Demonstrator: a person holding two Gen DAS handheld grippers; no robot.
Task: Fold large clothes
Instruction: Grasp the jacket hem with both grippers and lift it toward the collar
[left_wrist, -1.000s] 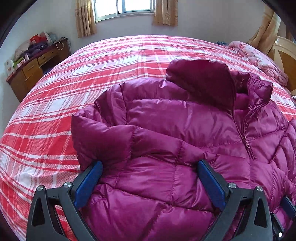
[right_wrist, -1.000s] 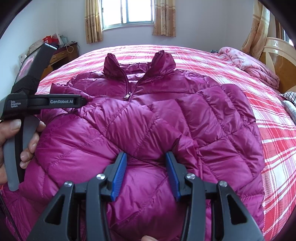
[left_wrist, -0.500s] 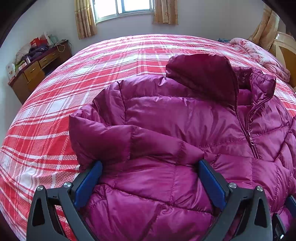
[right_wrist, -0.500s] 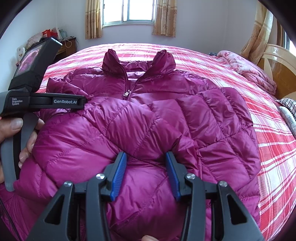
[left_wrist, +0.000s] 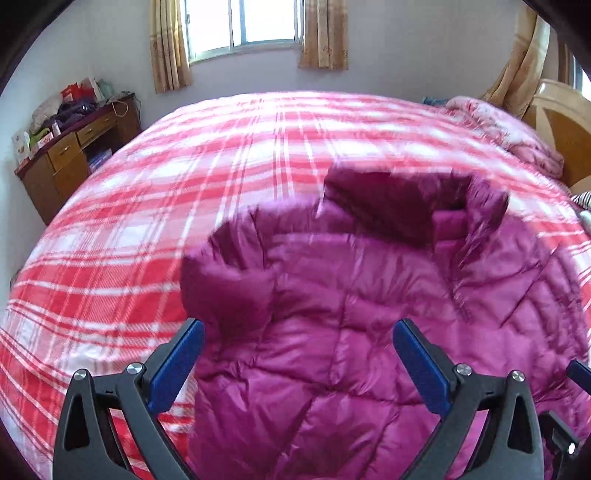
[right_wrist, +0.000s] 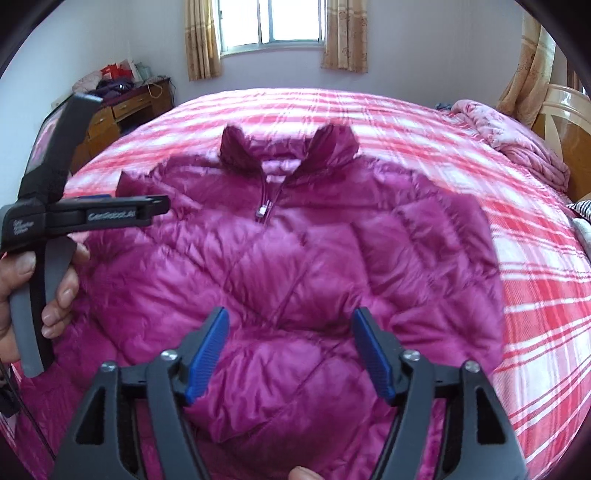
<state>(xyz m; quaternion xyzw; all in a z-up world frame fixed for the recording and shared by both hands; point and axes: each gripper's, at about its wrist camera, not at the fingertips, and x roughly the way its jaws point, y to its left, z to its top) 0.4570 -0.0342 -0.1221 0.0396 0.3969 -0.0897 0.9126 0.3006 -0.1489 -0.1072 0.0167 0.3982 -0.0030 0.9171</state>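
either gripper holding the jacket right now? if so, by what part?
Nothing held. Left gripper and right gripper are both open above the magenta puffer jacket, pads clear of the fabric.

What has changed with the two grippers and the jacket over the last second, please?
Both grippers have pulled up and back from the magenta puffer jacket. The right gripper, earlier pinching a fold of the sleeve, has opened wide and let it go. The left gripper was already open and has lifted off the fabric, nothing held. The jacket still lies zipped, sleeves folded across its front, on the red plaid bedspread.
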